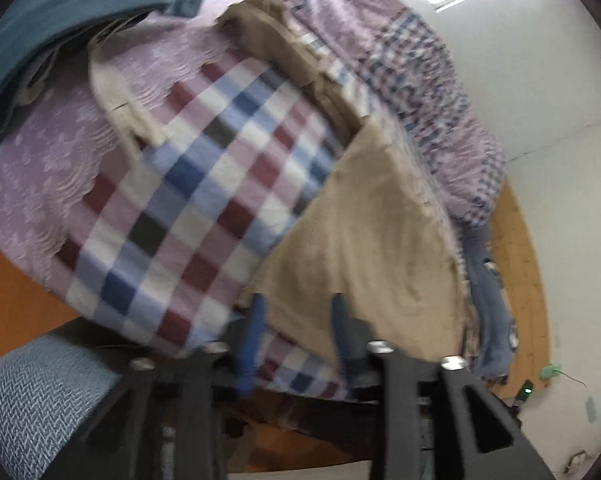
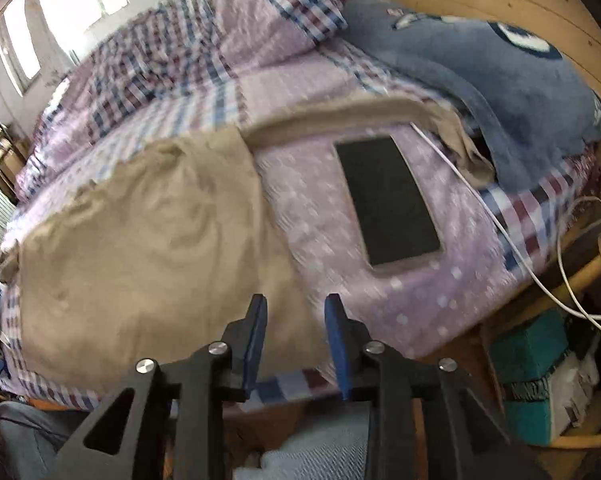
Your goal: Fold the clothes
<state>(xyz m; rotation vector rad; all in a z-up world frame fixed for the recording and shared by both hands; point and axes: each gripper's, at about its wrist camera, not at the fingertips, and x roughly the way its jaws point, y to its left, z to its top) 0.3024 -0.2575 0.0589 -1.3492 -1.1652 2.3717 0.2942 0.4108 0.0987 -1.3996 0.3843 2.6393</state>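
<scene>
Both the left gripper [image 1: 296,312] and right gripper [image 2: 296,312] hang with jaws released at the frame's bottom, over the tan garment [image 2: 140,248] spread on the checked bed [image 2: 440,300] beside a dark phone [image 2: 388,200].

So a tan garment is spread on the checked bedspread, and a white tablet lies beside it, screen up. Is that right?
Not quite. The tablet is black, not white, as the right wrist view shows. The rest holds: the tan garment is spread on the checked bedspread, with the tablet beside it.
</scene>
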